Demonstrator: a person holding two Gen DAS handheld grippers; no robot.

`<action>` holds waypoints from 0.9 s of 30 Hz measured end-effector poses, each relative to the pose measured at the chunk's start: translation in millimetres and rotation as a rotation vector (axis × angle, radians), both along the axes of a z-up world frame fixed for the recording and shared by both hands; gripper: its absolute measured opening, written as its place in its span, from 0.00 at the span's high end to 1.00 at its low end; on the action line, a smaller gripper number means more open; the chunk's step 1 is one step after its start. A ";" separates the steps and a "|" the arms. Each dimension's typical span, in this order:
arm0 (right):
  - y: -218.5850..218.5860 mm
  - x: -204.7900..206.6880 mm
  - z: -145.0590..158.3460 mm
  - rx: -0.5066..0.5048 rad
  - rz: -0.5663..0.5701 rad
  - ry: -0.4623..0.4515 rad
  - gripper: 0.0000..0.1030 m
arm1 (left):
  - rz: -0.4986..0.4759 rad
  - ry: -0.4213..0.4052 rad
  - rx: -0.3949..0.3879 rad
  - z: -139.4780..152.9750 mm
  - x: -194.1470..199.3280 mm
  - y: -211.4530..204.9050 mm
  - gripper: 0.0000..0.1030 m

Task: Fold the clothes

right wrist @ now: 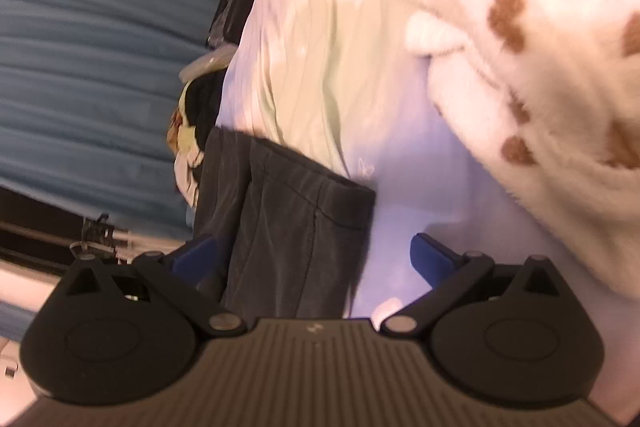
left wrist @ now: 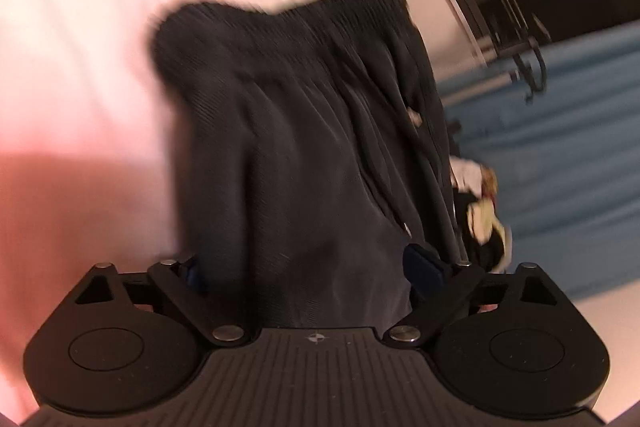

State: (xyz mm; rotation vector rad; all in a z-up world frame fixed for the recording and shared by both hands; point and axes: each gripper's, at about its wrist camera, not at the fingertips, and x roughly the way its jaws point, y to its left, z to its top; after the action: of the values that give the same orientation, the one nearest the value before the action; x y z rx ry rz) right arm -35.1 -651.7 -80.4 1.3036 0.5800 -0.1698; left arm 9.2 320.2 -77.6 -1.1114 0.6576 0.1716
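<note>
The dark grey ribbed-waist knit shorts (left wrist: pixel 304 131) on the pale pink bed sheet (left wrist: pixel 72 67) look light, limp and likely to sag. Both my left gripper (left wrist: pixel 304 271) and right gripper (right wrist: pixel 316 259) stand released, cloth between the pads unpinched; I'd take hold at the waistband corners.

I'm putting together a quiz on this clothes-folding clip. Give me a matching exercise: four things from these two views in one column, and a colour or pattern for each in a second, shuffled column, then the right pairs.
Things:
1. dark garment
2. fluffy blanket
3. curtain
4. pads on the right gripper fingers

Colours or patterns:
A. white with brown spots
B. bright blue
C. black to dark grey
D. dull grey-blue, in folds

Pairs: 1-C, 2-A, 3-D, 4-B
</note>
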 end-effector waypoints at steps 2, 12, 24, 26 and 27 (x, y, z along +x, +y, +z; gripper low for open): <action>2.9 8.4 -9.5 0.022 0.014 0.000 0.00 | 0.005 0.020 -0.015 -5.1 9.7 -0.5 0.22; 8.1 54.6 -23.2 -0.120 0.032 0.032 0.53 | 0.068 0.036 -0.072 -3.8 3.6 9.1 0.89; 12.7 110.7 60.6 -0.204 -0.012 -0.142 0.91 | 0.135 -0.075 -0.045 85.9 69.6 2.2 0.90; 17.6 141.7 72.2 -0.236 -0.034 -0.161 0.92 | 0.160 -0.075 -0.034 98.5 103.1 -0.8 0.90; 19.4 159.9 73.5 -0.241 -0.051 -0.163 0.92 | 0.169 -0.068 -0.018 102.7 121.0 -2.8 0.90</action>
State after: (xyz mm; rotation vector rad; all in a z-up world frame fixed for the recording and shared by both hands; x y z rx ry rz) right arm 124.8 -632.3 -6.9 1.0864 0.3747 -0.1687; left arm 130.2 317.4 25.1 -1.1853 0.5054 0.2718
